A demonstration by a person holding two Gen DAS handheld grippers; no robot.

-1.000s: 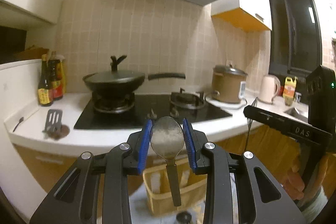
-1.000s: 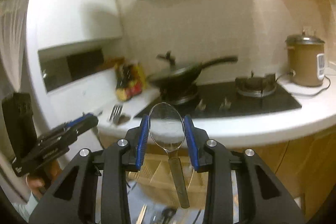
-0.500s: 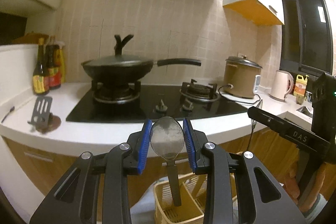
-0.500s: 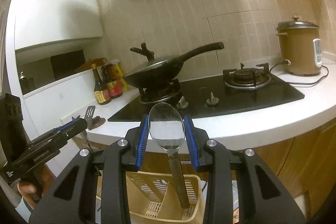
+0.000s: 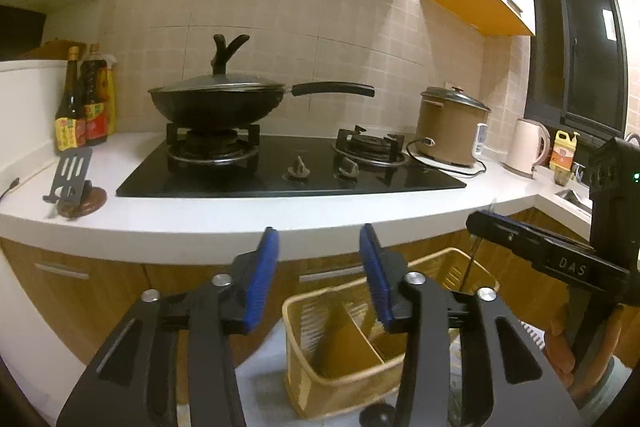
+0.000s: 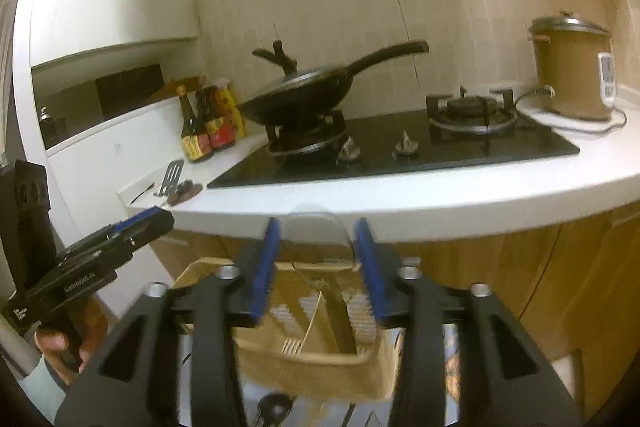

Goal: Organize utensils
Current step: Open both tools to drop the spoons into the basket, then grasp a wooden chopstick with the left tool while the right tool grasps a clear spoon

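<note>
**Both spoons let go over the divided basket**

Left tongs (image 5: pixel 318 267): the jaws are opening with nothing between them, directly above the tan utensil basket (image 5: pixel 340 379). Their spoon cannot be made out; it has presumably dropped into a compartment, but which one is hidden by the tongs' own arms.

Right tongs (image 6: pixel 316 259): the jaws are opening too, and a blurred spoon (image 6: pixel 318 239) sits between the pads, seemingly no longer pinched, its bowl above the basket and its handle pointing down toward the central divider. A fork (image 6: pixel 292 345) already lies inside.

To do this well, I would hold both tongs steady above the basket until the spoon settles, then lift straight up, clear of the rim.

The basket's floor and the dark items below it are too blurred to identify.
</note>
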